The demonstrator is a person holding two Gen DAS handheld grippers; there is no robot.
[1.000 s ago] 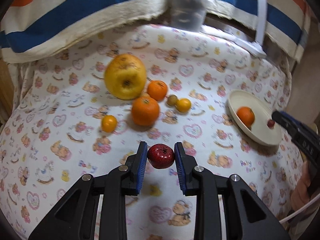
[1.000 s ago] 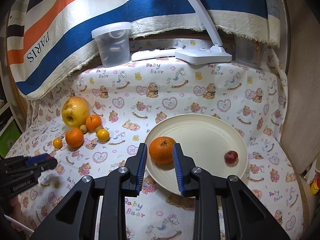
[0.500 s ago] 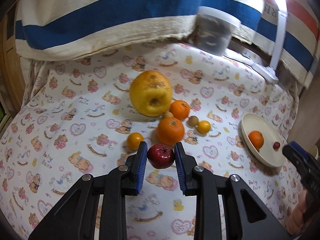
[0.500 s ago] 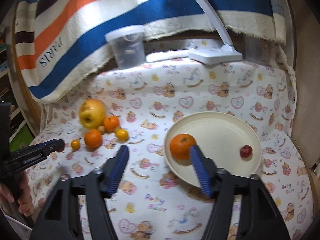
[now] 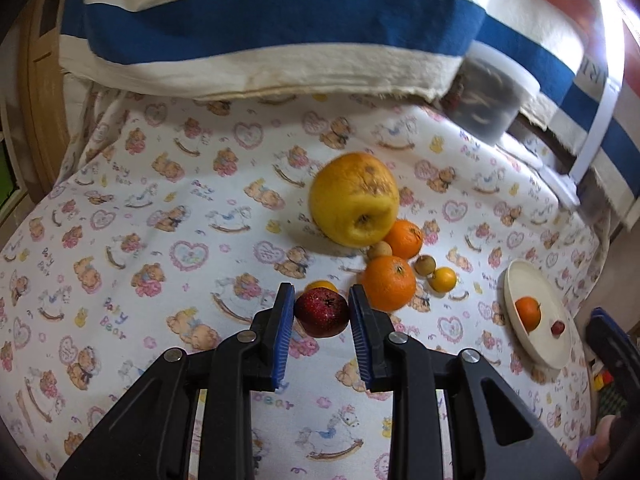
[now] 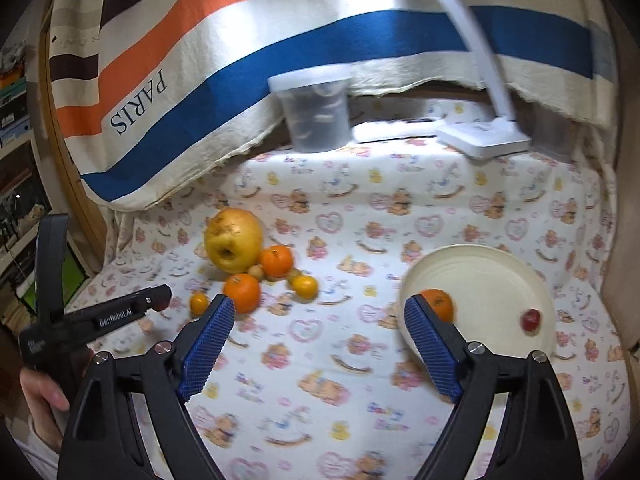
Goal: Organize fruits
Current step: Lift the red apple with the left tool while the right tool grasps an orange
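The left claw grips a small dark-red fruit between its blue pads, held above the bear-print cloth of the tabletop, just in front of the loose pile of fruit near the middle. The right claw is opening, nothing between its jaws, poised over the cloth beside the cream plate at the right edge, where an orange and a small red fruit already lie. In the pile, a large yellow fruit sits touching two oranges, with several smaller yellow and brown fruits beside them. The red fruit looks light, firm and glossy, so likely to slip if pinched off-centre; the pads sit across its widest part, which seems the safest hold. The big yellow fruit looks heavy and too wide for an easy grasp; the oranges, round and slightly yielding, should be taken across the middle and may roll once set on the plate
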